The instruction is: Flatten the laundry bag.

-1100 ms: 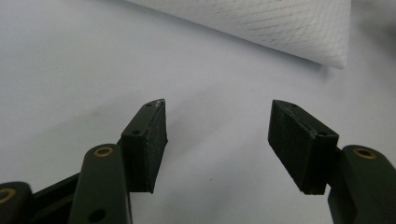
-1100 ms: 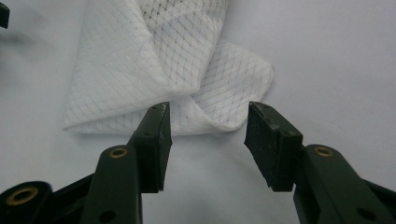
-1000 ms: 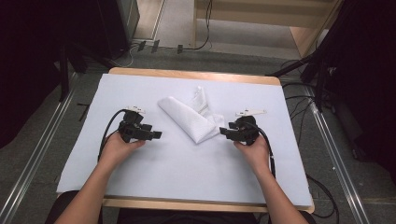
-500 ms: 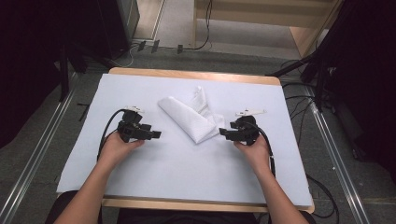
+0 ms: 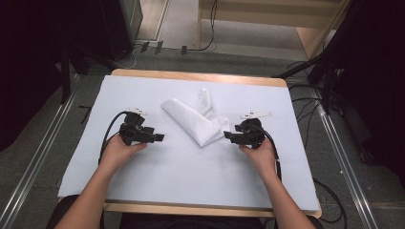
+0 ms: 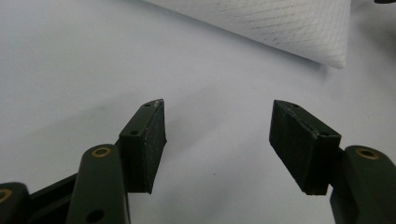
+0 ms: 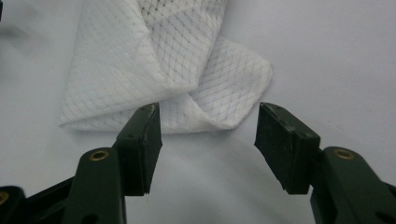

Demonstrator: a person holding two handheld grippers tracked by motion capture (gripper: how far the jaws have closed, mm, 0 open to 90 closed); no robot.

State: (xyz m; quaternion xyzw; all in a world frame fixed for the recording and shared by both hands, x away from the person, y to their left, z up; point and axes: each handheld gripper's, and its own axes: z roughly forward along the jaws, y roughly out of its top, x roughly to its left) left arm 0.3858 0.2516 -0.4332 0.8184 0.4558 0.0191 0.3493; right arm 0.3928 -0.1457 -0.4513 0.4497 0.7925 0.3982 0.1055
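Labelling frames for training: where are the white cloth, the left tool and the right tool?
white cloth (image 5: 193, 124), high view, middle of the folded part.
left tool (image 5: 160, 137), high view, between its fingertips.
right tool (image 5: 228, 137), high view, between its fingertips.

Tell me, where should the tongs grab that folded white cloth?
Probably the folded white quilted cloth is best taken at its rounded flap, which lies just ahead of the open right tongs. That flap sticks out past the thick folds, so coming in low from the right, one jaw might slide under it.
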